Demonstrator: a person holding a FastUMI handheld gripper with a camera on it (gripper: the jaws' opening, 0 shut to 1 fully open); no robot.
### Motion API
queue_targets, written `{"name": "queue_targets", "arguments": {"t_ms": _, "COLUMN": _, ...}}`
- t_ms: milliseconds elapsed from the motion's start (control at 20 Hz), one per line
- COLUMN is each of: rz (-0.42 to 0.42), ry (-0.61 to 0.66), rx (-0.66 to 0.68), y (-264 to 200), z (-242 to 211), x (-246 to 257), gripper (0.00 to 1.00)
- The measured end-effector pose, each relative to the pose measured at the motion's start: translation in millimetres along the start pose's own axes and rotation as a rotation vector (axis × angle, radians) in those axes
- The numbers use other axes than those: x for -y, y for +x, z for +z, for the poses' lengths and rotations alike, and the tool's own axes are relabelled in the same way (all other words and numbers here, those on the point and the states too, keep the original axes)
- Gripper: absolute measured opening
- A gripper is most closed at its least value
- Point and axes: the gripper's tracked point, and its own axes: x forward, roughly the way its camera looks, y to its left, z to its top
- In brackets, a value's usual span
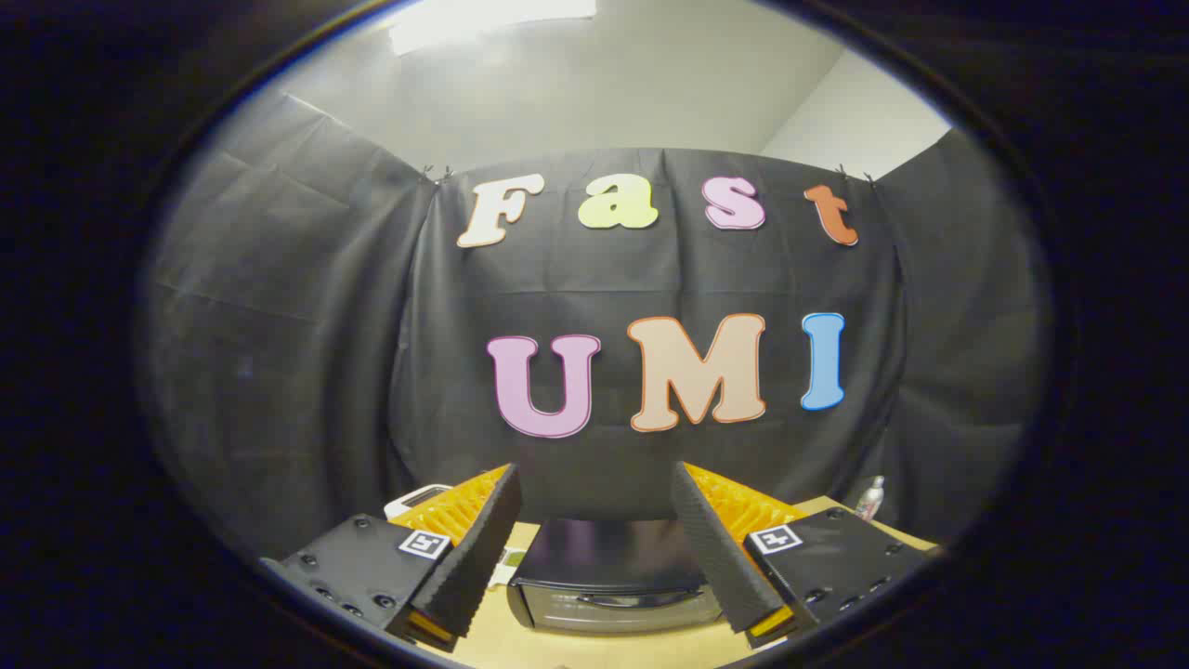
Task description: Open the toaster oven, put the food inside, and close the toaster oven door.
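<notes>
- We are holding the two-finger gripper (594, 520) high and level, its fingers spread wide apart and gripping nothing; the gap between them is empty air.
- We are looking down on the glossy black, box-shaped toaster oven (615, 574), which is sitting on the pale wooden table (520, 650) just ahead of the fingertips and between them, toward six o'clock from the midpoint of the fingers.
- Its door is appearing closed to us, with a dark curved bar handle (636, 600) running across the upper front, so we are judging that the opening step is not yet done.
- We are noticing a white object (415, 499) peeking out behind the left finger at about nine o'clock from the oven, and a small clear bottle (870, 497) standing at about two o'clock from it, near the cloth wall; we cannot tell which item, if any, is the food.
- To do this step well, we are advising a lowering of the gripper until the fingers are level with the handle, keeping the oven centred between them.
- We are suggesting closing on the middle of the bar, then pulling outward and down along the door's arc, not straight back, so the light oven is not dragging across the table.
</notes>
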Motion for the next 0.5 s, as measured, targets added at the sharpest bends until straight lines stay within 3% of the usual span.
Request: {"name": "queue_targets", "arguments": {"t_ms": 500, "rz": -0.015, "ry": -0.002, "rx": -0.044, "y": 6.4, "z": -6.6, "x": 8.6, "gripper": 0.98}}
